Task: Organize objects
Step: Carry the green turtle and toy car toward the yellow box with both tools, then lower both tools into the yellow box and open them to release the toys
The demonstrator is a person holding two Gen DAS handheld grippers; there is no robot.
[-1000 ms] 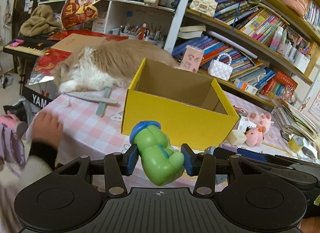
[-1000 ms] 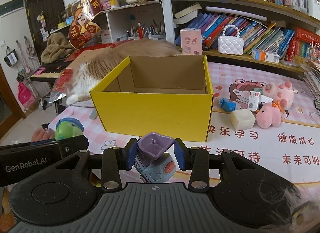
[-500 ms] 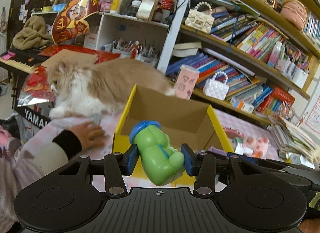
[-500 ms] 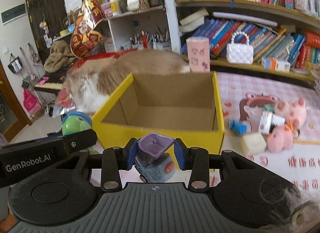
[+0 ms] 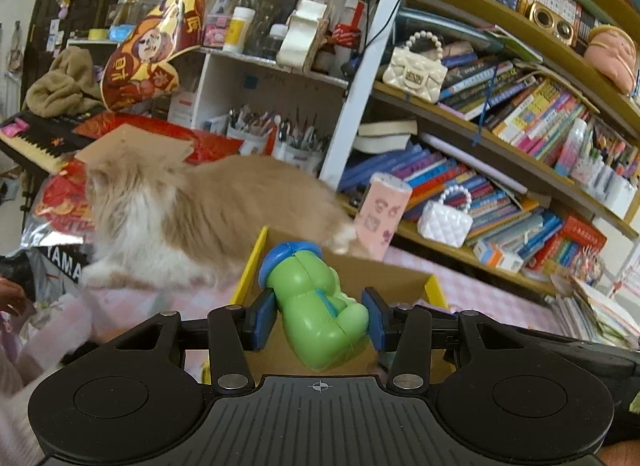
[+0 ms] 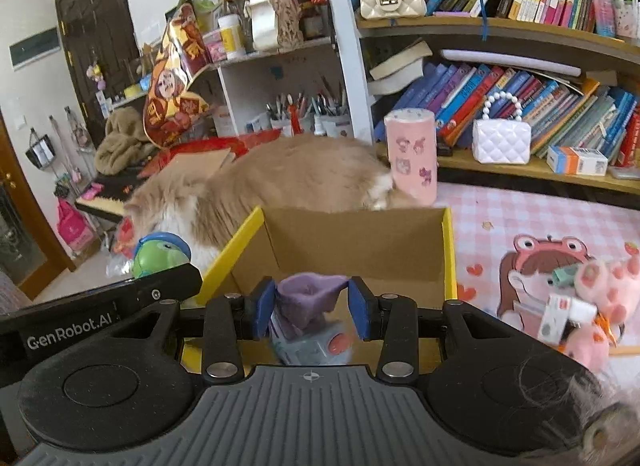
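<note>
Left wrist: green toy (image 5: 316, 310) apparently between jaws.

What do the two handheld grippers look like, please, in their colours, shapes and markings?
Each gripper, left and right, is matte black: a ribbed central plate, two round discs, silver bolts, and blue pads on its fingers. The left one's side reads GenRobot.AI in white.

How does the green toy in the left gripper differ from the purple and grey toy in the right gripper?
The green toy is smooth and rounded with a blue cap; the purple and grey toy is boxy with a purple funnel-like top and a red button. The green toy fills a wider gap between the pads than the purple and grey toy. Both are held over the yellow box.
</note>
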